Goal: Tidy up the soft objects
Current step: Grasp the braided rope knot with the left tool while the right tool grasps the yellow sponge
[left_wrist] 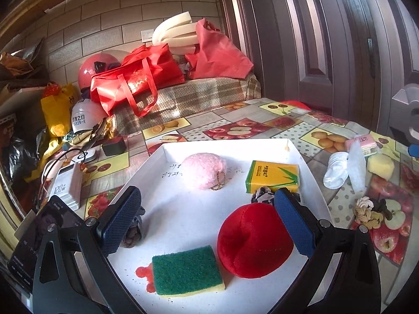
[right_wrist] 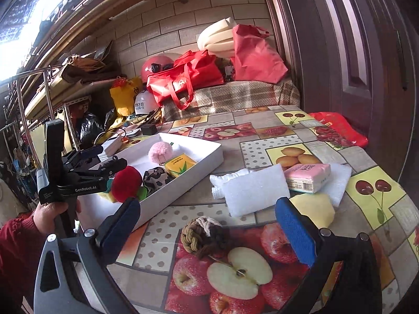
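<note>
- Soft objects are being gathered into the white tray [left_wrist: 311, 167], which is set on the fruit-patterned tabletop [right_wrist: 262, 144] so that loose pieces end up in one walled place.
- At the tray's left edge, a dark scrunchie [left_wrist: 133, 231] is partly hidden behind one finger of the left hand-held gripper [left_wrist: 207, 225].
- The left hand-held gripper is held wide open and empty above the tray's near half, apparently because nothing there needs to be gripped just now.
- Laid flat in the tray are a green scouring sponge [left_wrist: 186, 270], a pink fluffy pom-pom [left_wrist: 203, 170], a red plush ball [left_wrist: 252, 242], a yellow tissue pack [left_wrist: 272, 176] and a leopard-print scrunchie [right_wrist: 155, 179]; they are spaced apart, which can be judged as deliberate sorting.
- To the right of the tray, outside it, several pieces are left on the tabletop: a braided knot ball [right_wrist: 200, 234], a white sponge [right_wrist: 254, 192], white socks [right_wrist: 222, 179], a pink tissue pack [right_wrist: 307, 176] and a yellow sponge [right_wrist: 314, 206].
- The right hand-held gripper [right_wrist: 207, 231] is spread wide with the knot ball lying between its fingers, not yet touched; this is judged to be the next item lined up for collection.
</note>
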Available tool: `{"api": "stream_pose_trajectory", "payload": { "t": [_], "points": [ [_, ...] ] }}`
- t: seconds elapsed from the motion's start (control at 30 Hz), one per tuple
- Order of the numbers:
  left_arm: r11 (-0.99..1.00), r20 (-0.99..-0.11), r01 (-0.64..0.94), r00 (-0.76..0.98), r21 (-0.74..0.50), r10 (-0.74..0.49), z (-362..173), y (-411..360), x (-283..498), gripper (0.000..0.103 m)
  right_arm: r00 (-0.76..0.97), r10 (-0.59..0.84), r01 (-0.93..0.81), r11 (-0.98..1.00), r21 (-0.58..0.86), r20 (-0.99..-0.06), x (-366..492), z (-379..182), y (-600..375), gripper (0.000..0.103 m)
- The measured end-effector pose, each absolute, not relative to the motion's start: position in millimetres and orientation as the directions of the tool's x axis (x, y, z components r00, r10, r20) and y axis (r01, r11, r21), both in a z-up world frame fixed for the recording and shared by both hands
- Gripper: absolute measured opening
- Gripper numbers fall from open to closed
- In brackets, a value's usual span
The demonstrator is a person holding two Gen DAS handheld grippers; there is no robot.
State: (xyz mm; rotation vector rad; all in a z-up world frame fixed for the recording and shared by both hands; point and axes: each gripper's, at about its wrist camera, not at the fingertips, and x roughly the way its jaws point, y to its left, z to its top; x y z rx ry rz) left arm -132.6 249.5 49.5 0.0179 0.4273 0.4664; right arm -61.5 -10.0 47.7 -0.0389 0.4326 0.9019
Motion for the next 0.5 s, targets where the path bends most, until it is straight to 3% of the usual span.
{"api": "stream_pose_trajectory", "payload": {
  "t": [0.2,0.27,0.33,0.4,0.5],
  "points": [
    [0.851,-0.366,-0.524,0.787,0.030,0.497,53.2,261.1,-138.1,0.103,0.641,0.696,-0.685,0.709,0.168,-0.324,-35.0,52.1,-56.6,0.103],
    [0.801,-0.278,-0.598,0.768,0.010,0.577,57.3,256.0,-157.7,0.103,0.670,0.661,-0.658,0.739,0.141,-0.337,-26.5,52.0,-63.8,0.103],
    [0.773,-0.222,-0.630,0.766,-0.071,0.604,60.6,249.6,-179.5,0.103,0.666,0.635,-0.651,0.751,0.111,-0.391,-15.0,49.0,-65.8,0.103],
    [0.810,-0.235,-0.569,0.814,-0.141,0.531,61.8,237.9,-186.0,0.103,0.597,0.643,-0.672,0.728,0.139,-0.479,4.2,41.4,-63.6,0.103],
    [0.890,-0.275,-0.439,0.877,-0.125,0.394,62.1,199.2,-173.3,0.103,0.514,0.624,-0.672,0.719,0.175,-0.589,29.7,27.1,-57.5,0.103]
  ]
}}
